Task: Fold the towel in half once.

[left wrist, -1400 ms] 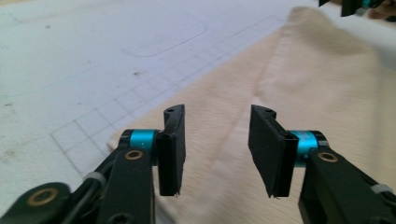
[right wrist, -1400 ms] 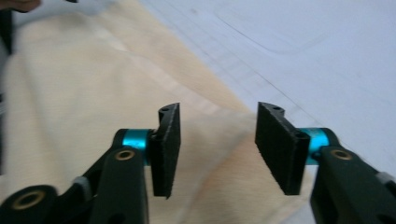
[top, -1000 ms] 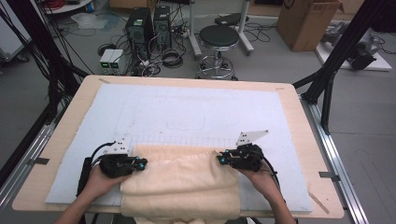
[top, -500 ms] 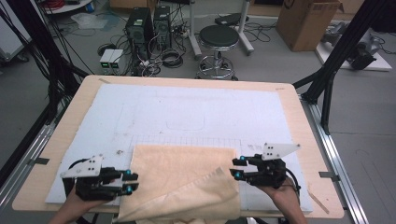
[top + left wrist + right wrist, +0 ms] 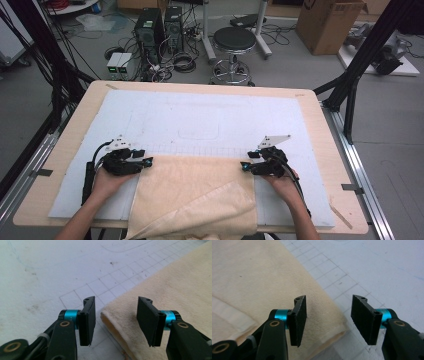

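A cream towel (image 5: 195, 195) lies folded on the white gridded mat (image 5: 200, 115), and its near part hangs over the table's front edge. My left gripper (image 5: 146, 162) sits at the towel's far left corner and my right gripper (image 5: 243, 166) at its far right corner. In the left gripper view the jaws of the left gripper (image 5: 116, 312) stand apart with the towel corner (image 5: 117, 322) lying loose between them. In the right gripper view the right gripper (image 5: 330, 315) straddles the other towel corner (image 5: 324, 322) the same way. Both pairs of jaws have just been opening.
The wooden table (image 5: 327, 150) carries the mat, with bare mat beyond the towel. On the floor behind stand a black stool (image 5: 235, 40), computer towers (image 5: 160, 25) with cables and a cardboard box (image 5: 327, 25). Black frame posts (image 5: 350, 85) flank the table.
Half a second ago both grippers were farther out to the sides and nearer the front edge. They are now back at the towel's far corners, and the towel lies flatter.
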The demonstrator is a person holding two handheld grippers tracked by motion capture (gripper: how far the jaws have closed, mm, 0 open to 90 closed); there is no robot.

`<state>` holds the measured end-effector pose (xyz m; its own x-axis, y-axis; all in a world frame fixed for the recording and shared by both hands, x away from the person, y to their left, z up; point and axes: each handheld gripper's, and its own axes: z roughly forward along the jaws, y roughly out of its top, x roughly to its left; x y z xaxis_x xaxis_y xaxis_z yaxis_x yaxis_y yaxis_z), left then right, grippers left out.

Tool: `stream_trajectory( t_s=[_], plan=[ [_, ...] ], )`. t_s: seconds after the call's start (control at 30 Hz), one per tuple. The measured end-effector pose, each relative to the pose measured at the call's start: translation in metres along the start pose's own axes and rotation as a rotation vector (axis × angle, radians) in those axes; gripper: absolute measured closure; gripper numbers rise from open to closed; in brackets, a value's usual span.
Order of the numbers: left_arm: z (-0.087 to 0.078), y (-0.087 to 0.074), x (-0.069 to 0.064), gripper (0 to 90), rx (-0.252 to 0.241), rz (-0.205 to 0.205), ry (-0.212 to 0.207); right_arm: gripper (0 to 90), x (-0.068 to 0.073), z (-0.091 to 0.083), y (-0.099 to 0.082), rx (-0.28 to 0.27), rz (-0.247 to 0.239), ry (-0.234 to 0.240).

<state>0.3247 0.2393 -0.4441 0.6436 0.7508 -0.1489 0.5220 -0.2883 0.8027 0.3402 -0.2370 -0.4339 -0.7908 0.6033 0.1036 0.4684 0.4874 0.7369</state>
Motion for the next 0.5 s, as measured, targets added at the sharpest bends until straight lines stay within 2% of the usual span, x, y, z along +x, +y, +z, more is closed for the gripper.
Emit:
stream_trajectory(
  t_s=[0.03,0.07,0.1,0.13,0.17,0.2,0.23,0.27,0.3,0.37,0.4,0.5],
  plan=[
    [0.003,-0.001,0.001,48.7,0.015,-0.017,-0.006,45.9,-0.002,0.003,0.0,-0.001,0.003,-0.001],
    [0.004,-0.001,0.002,49.3,0.03,-0.017,-0.007,46.0,-0.005,0.004,-0.001,0.004,0.007,0.002],
    [0.004,-0.001,0.001,50.1,0.023,-0.016,-0.004,48.2,-0.006,0.006,-0.001,0.01,0.015,0.004],
    [0.004,-0.001,0.001,53.9,0.03,-0.014,-0.034,52.6,-0.006,0.008,-0.002,0.015,0.019,0.017],
    [0.004,-0.002,0.0,62.3,0.029,-0.01,-0.033,57.8,-0.006,0.009,-0.002,0.02,0.014,0.037],
    [0.004,-0.001,0.0,65.0,0.034,0.0,-0.038,68.0,-0.005,0.01,-0.002,0.023,0.007,0.049],
    [0.003,-0.001,-0.001,75.1,0.026,0.002,-0.052,74.9,-0.004,0.009,-0.001,0.02,0.003,0.073],
    [0.003,-0.001,-0.002,80.9,0.019,0.011,-0.04,81.7,-0.003,0.008,0.0,0.017,-0.011,0.075],
    [0.003,0.0,-0.002,82.8,0.01,0.016,-0.029,83.4,-0.002,0.008,0.001,0.016,-0.023,0.076],
    [0.003,0.003,-0.001,84.4,-0.02,0.006,-0.007,84.5,-0.002,0.005,0.004,0.012,-0.017,0.07],
    [0.003,0.007,0.0,84.9,-0.015,0.008,-0.004,84.9,-0.003,0.004,0.006,0.008,-0.016,0.064],
    [0.006,0.025,0.0,85.5,-0.05,0.019,0.027,85.5,-0.006,0.003,0.02,0.006,-0.037,0.02]
  ],
)
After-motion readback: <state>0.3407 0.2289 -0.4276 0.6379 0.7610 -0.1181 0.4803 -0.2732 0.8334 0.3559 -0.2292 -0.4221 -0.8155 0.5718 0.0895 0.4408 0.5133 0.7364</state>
